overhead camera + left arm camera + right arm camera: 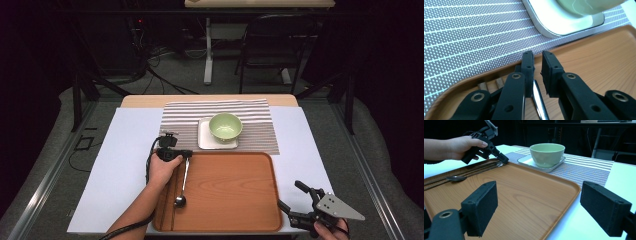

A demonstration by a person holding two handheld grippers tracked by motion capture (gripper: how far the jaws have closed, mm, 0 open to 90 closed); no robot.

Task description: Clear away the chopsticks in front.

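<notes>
A metal spoon [183,186] lies at the left of a wooden tray [230,190], its bowl toward me. My left gripper [189,155] sits at the tray's far left corner, shut on the tip of the spoon's handle. In the left gripper view the handle [538,101] runs between the nearly closed jaws of the left gripper [537,56]. The right gripper view shows the spoon [456,178] resting on the tray [524,190] and the left gripper [505,160] at its handle end. My right gripper [289,195] hangs open off the tray's near right corner, its pads [484,205] wide apart and empty.
A green bowl [225,126] stands on a white square plate [205,142] on a striped placemat [255,112] just beyond the tray. Chopsticks [167,200] lie along the tray's left edge beside the spoon. A white sheet [125,150] covers the tabletop.
</notes>
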